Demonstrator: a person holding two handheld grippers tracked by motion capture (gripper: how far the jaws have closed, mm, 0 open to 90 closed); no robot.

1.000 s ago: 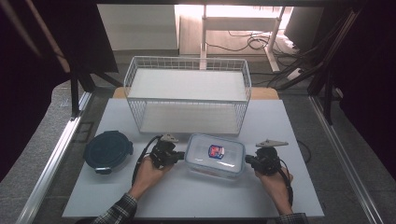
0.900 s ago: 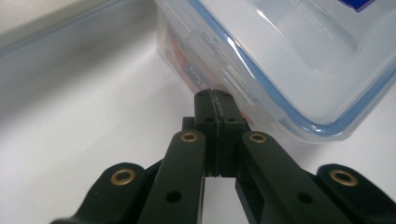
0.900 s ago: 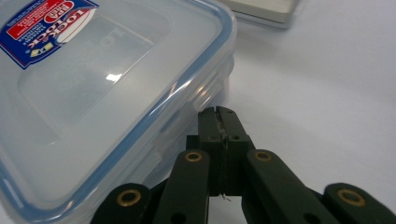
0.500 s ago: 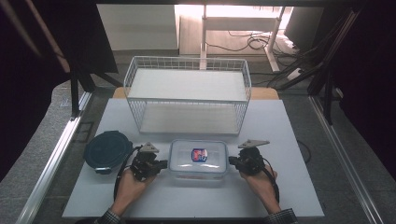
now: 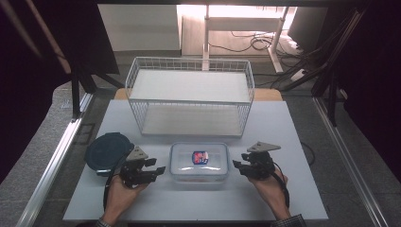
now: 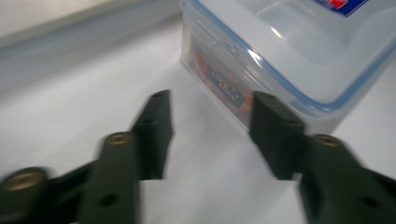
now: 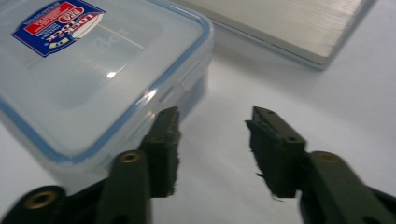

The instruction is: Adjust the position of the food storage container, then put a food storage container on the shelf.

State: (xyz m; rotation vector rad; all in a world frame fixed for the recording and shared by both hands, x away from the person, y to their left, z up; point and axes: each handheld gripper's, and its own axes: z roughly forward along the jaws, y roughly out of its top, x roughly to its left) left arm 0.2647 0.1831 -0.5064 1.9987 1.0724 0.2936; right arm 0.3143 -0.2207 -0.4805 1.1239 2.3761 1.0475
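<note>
- While both grippers flank the lidded plastic box (image 5: 199, 161), each has just been opening.
- Left gripper (image 5: 158, 170): beside box, jaws apart, empty.
- Right gripper (image 5: 235, 165): beside box, jaws apart, empty.

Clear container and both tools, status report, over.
Left tool and right tool just opened, nothing gripped. Clear container sits lidded between them, untouched. Wire basket behind, dark lid left; path clear.

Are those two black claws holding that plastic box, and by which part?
Nothing is held. Both the left gripper and right gripper have just opened, standing apart from the clear lidded box.
</note>
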